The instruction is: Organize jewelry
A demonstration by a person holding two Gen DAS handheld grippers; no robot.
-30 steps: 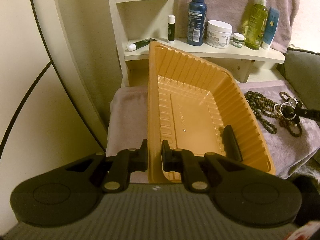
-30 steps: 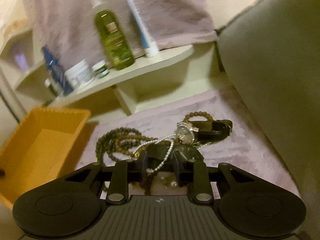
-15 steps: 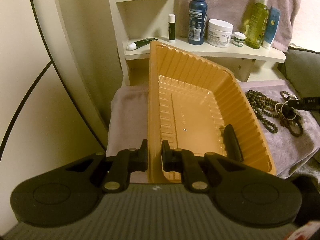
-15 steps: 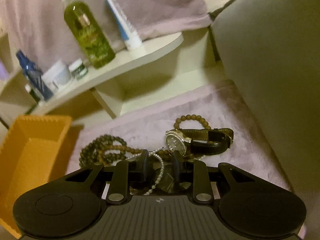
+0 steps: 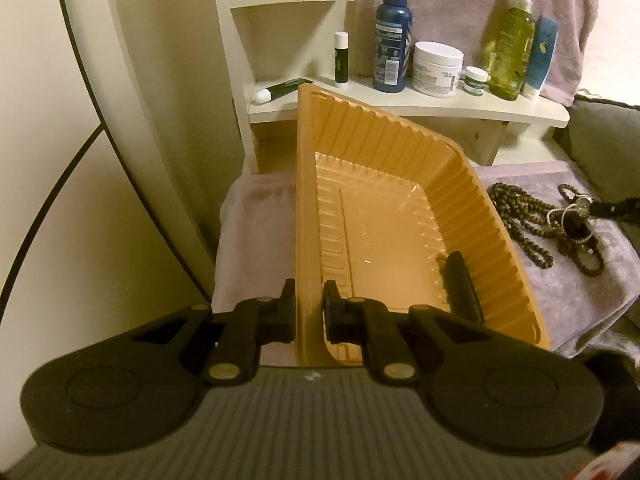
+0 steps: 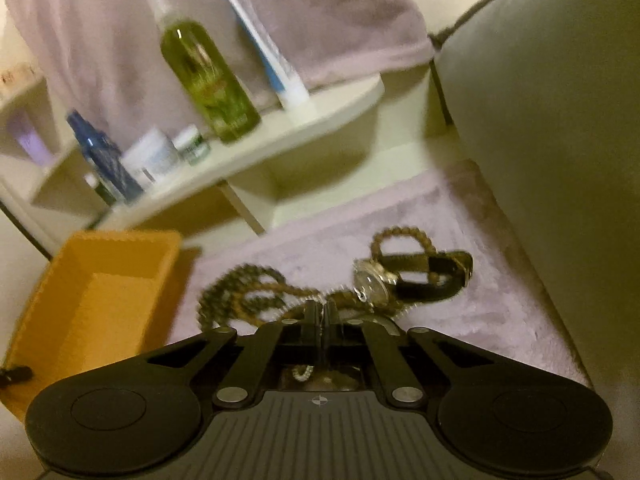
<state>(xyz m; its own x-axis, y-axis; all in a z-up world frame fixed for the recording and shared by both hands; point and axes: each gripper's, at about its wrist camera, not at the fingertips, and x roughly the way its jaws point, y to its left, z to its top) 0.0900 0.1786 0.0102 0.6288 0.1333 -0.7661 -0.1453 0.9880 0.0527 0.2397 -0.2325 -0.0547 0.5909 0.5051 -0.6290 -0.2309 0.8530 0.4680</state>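
The left gripper (image 5: 310,306) is clamped on the near side wall of a ribbed orange plastic tray (image 5: 400,168), one finger outside the wall and one inside, and the tray sits tilted, its left rim raised. Inside the tray lies one dark, narrow, elongated object (image 5: 462,288) against the right-hand ribbed wall; the rest of the tray floor is bare. The tray rests on a lilac plush cloth (image 5: 256,216) spread below a cream shelf unit (image 5: 440,108).

On that shelf stand a dark blue spray bottle (image 5: 392,36), a white jar (image 5: 436,68), a small white-lidded pot (image 5: 475,80), a green liquid bottle (image 5: 510,52) and a blue-and-white tube (image 5: 540,56).

The jewelry lies on the cloth to the right of the tray: a tangle of dark brown bead strands (image 6: 244,292), a loop of tan beads (image 6: 400,236) and a wristwatch with a black strap (image 6: 420,276).

The right gripper (image 6: 322,316) has just been closing and its fingers now stand together, pinching a thin silvery chain (image 6: 320,312) that runs up between them from the pile; a short length of it also shows beneath the gripper. This view is blurred.
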